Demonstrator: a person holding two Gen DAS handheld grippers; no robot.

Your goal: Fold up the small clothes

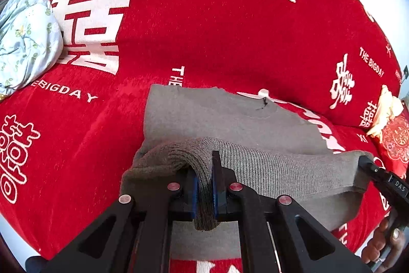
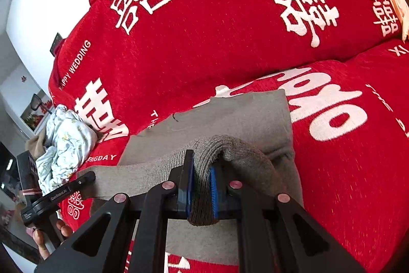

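A grey knitted garment (image 1: pixel 217 114) lies on a red bedspread (image 1: pixel 204 30), its near ribbed hem lifted and doubled over toward the far part. My left gripper (image 1: pixel 205 186) is shut on the left corner of that hem, with knit bunched between the blue pads. My right gripper (image 2: pixel 201 186) is shut on the hem's other corner (image 2: pixel 230 145). Seen from the left wrist view, the right gripper's tip (image 1: pixel 368 163) holds the cloth at the far right. From the right wrist view, the left gripper's tip (image 2: pixel 87 178) pinches it at the left. The hem is stretched between the two.
A crumpled pale floral cloth (image 1: pixel 25 37) lies at the bed's left side, also seen as the floral cloth (image 2: pixel 66 145). A red embroidered pillow (image 1: pixel 393 140) and a cream item (image 1: pixel 386 109) sit at the right. A hand (image 1: pixel 383 244) holds the right gripper.
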